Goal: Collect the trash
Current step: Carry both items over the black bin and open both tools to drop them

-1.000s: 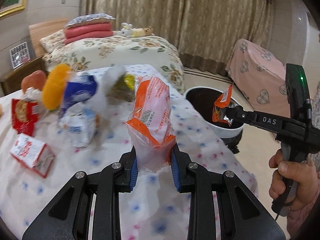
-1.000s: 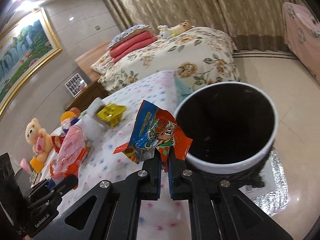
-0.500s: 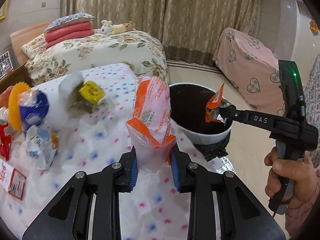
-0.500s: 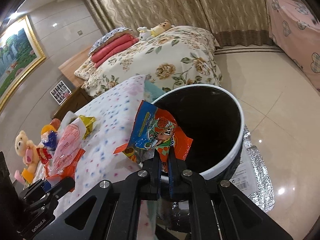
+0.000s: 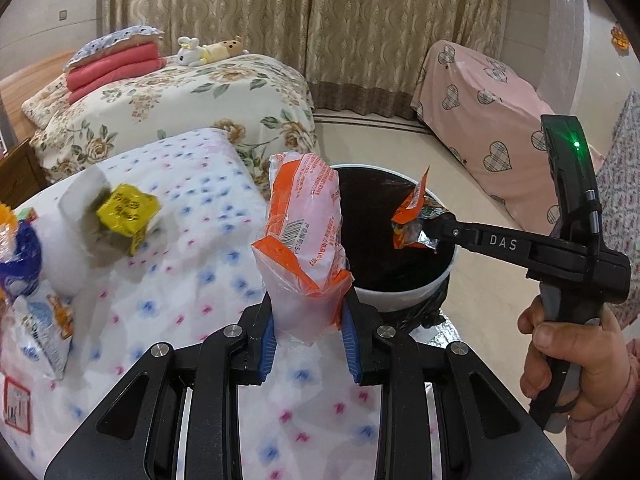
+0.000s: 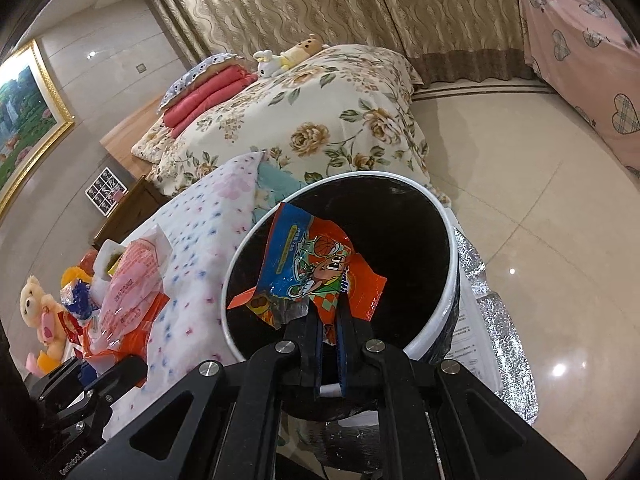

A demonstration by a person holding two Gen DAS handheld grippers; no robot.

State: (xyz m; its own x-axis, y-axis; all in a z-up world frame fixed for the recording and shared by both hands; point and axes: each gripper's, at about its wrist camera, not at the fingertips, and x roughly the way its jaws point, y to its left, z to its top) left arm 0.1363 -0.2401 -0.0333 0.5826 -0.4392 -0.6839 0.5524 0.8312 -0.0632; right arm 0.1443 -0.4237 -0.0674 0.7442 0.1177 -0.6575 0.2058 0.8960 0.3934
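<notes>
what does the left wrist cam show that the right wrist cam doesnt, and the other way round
Only the left wrist view: the person's hand on the right gripper's handle, its green light, and the yellow packet lying on the table.

Only the right wrist view: the gold-framed painting, the teddy bear, and the printed cartoon face of the snack wrapper.

Both: the bin, the spotted tablecloth, the floral bed, the left gripper shut on the orange and white bag, and the right gripper holding the snack wrapper over the bin.

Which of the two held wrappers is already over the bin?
The cartoon snack wrapper in the right hand-held gripper; it hangs over the bin. The pink-and-orange bag is beside it.
</notes>
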